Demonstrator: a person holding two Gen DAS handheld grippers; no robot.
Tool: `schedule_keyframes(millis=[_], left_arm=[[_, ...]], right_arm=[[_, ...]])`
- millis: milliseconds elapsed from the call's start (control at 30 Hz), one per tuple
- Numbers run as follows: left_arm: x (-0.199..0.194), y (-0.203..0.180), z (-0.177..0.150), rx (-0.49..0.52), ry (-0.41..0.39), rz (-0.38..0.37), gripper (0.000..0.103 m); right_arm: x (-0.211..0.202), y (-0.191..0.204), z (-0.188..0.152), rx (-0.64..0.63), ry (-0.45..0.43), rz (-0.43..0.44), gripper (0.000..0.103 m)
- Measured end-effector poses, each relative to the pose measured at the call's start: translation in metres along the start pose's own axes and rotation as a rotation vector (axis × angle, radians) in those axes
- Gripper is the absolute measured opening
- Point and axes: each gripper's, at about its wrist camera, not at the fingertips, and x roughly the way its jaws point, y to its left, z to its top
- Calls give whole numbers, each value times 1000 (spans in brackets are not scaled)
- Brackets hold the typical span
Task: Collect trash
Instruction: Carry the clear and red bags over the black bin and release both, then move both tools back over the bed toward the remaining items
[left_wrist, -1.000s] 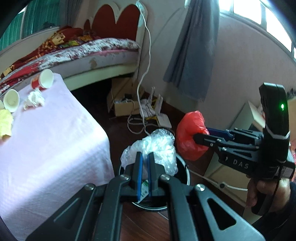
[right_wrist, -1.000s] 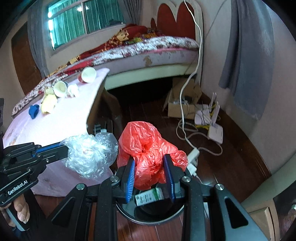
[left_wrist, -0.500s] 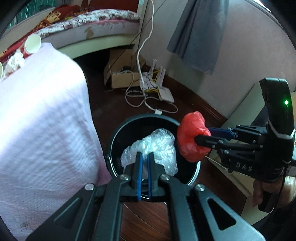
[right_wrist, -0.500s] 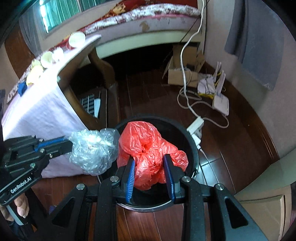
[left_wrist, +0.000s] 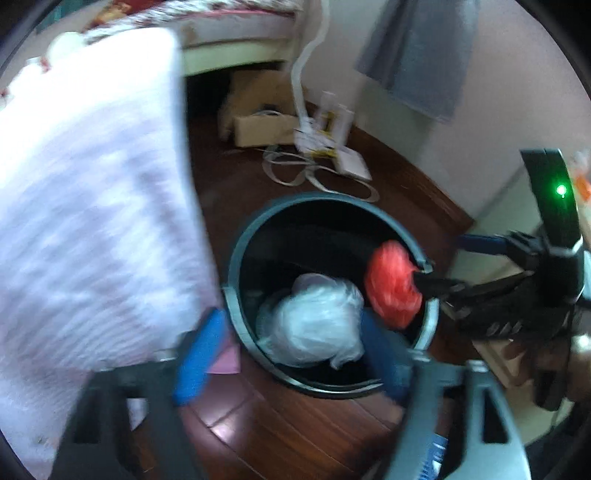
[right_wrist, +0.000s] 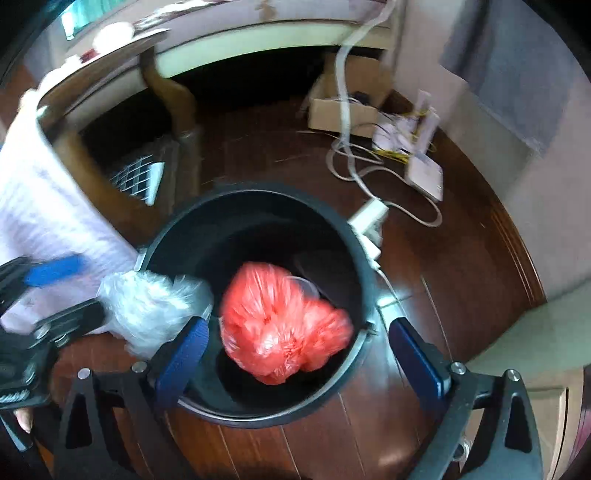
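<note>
Both grippers have been lowered over the black bin (right_wrist: 258, 411) and their jaws have just been opening. Between the released jaws of the right gripper (right_wrist: 295, 354) the red bag (right_wrist: 284, 321) is seen dropping inside. Between those of the left gripper (left_wrist: 291, 354), the clear bag (left_wrist: 314, 328) sits unclenched near the rim, where it could be caught and spilled.

**Floor and what stands on it**

A dark wooden floor (right_wrist: 461, 266) is seen. A round black bin (right_wrist: 354, 236) is set on it beside a cloth-covered table (left_wrist: 92, 221). A cardboard box (right_wrist: 332, 110), white cables (right_wrist: 354, 173) and a white router (right_wrist: 424, 177) are laid near the wall.
</note>
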Motion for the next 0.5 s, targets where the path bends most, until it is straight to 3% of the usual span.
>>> schedule_keyframes(millis=[167,500], left_arm=[[0,14,-9,-33,9,48,94],[-27,16,-8,-28,-37,85,95]], right_arm=[[-2,-12,1,44,7,-34,103],[-26,13,2,-6,-42,-25,103]])
